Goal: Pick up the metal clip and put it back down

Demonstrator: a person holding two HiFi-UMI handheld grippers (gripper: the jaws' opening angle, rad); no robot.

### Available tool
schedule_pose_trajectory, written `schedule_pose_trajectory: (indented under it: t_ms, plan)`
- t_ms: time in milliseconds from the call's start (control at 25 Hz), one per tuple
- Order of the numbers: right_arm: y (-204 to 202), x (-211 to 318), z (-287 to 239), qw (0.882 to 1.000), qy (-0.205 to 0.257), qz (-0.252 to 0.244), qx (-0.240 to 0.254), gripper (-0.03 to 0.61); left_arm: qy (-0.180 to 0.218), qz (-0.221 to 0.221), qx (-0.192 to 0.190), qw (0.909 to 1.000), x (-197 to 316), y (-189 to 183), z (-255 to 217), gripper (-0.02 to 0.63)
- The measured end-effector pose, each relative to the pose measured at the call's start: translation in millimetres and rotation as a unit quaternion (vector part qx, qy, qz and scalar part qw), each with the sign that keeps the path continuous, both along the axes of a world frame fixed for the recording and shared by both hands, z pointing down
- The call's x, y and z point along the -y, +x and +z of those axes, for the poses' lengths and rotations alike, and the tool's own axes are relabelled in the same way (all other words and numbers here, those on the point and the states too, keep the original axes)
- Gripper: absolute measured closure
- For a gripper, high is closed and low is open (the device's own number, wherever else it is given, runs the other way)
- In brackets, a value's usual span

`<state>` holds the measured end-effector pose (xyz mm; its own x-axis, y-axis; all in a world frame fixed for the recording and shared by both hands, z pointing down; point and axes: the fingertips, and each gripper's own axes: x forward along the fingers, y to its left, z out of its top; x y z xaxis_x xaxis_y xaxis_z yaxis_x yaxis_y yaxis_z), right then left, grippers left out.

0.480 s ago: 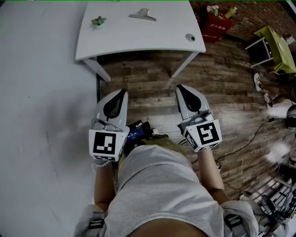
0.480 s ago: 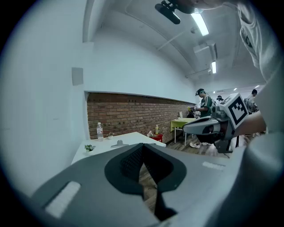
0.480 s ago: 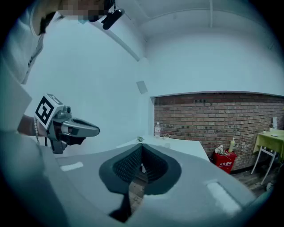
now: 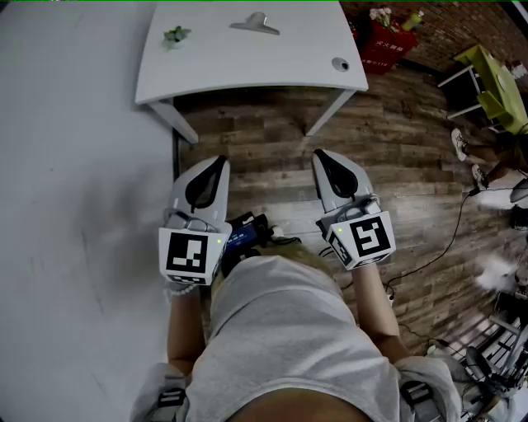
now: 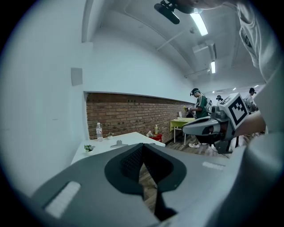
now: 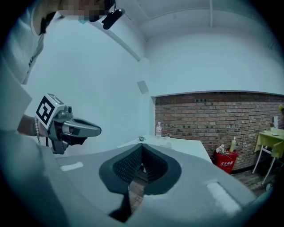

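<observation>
Left gripper (image 4: 221,161) and right gripper (image 4: 318,155) have closed, empty fingers; metal clip (image 4: 256,25) lies on table (image 4: 247,64).

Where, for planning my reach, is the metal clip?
Head view: the metal clip lies on the white table, at its far side, right of the plant.

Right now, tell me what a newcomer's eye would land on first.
The left tongs and right tongs, both shut and empty, jut side by side over the wood floor. Beyond them stands a white table with a metal clip lying on it; a red box sits to its right.
</observation>
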<state>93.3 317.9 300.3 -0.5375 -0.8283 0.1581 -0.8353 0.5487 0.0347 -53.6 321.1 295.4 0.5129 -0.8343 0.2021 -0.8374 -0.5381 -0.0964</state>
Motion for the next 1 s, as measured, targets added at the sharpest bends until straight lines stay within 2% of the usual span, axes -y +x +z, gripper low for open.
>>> schedule_pose_trajectory:
  t_ms: [400, 480, 520, 600, 720, 1000]
  plan:
    - [0.0, -1.1, -1.9, 0.999, -0.011, 0.003, 0.039, 0.58, -0.008, -0.007, -0.005, 0.9999, -0.5, -0.1, 2.3, 0.61]
    - [2.2, -2.3, -5.2, 0.999, -0.01, 0.003, 0.046, 0.574, -0.012, -0.014, -0.009, 0.9998, -0.9, 0.3, 2.6, 0.565]
    - [3.0, -2.9, -6.3, 0.999, -0.01, 0.002, 0.048, 0.539, -0.014, -0.015, -0.012, 0.9997, -1.0, 0.9, 2.3, 0.54]
    - [4.4, -3.3, -6.7, 0.999, -0.01, -0.001, 0.049, 0.512, -0.013, -0.015, -0.017, 0.9997, -0.7, 2.3, 1.1, 0.517]
    - [5.9, -2.1, -5.2, 0.999, -0.012, -0.004, 0.053, 0.48, -0.011, -0.017, -0.024, 0.9995, 0.7, 3.8, -0.5, 0.501]
    - [17.9, 0.5, 1.1, 0.998, -0.02, -0.012, 0.055, 0.476, -0.012, -0.037, -0.036, 0.9986, -1.0, 12.3, -4.2, 0.485]
